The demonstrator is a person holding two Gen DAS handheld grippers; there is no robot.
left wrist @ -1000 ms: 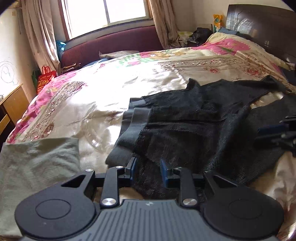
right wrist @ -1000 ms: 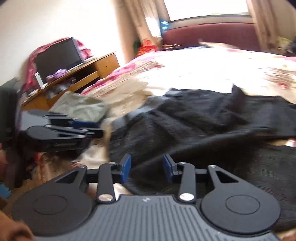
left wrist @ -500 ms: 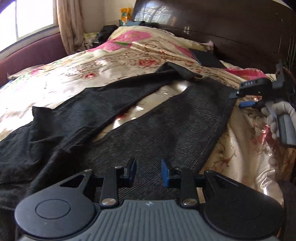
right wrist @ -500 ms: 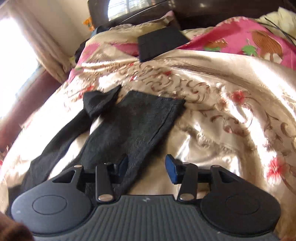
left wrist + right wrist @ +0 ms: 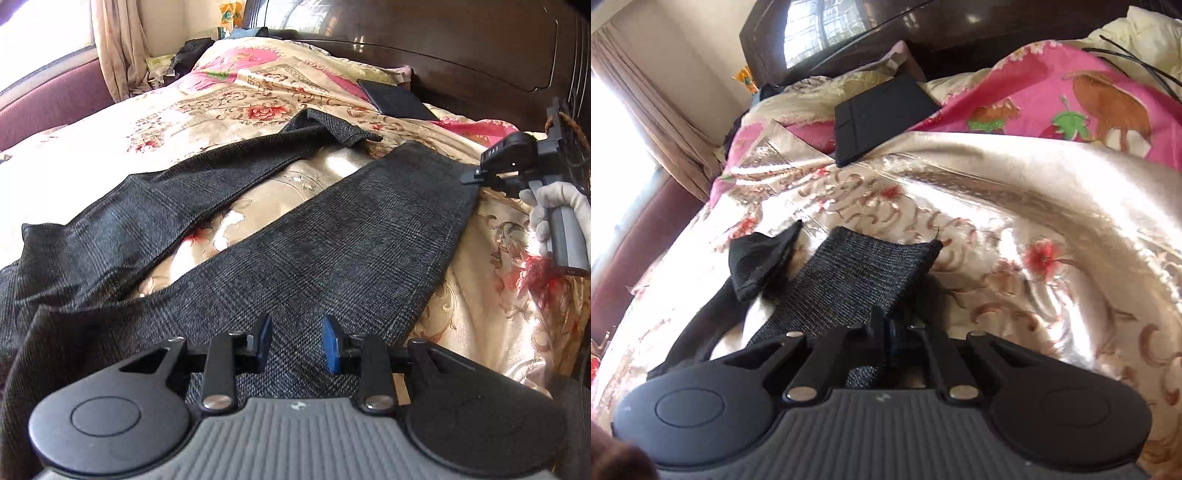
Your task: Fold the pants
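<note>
Right gripper pinches the hem corner of the near trouser leg — jaws just closed on the cloth.

Left gripper hovers part-open over the same leg, gripping nothing. The dark pants lie spread on the floral bedspread, legs splayed apart. The leg-gathering step seems just begun; next, carry this hem across onto the far leg.

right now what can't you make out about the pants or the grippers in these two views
- Pants waistband: cut off by the left edge, left wrist view.
- Pants under the left hand-held gripper: hidden by its own body; the jaws stand apart with cloth between, contact unclear.
- Right hand-held gripper grip: jaws have just closed on the leg hem; pads hidden by linkages, right wrist view.
</note>
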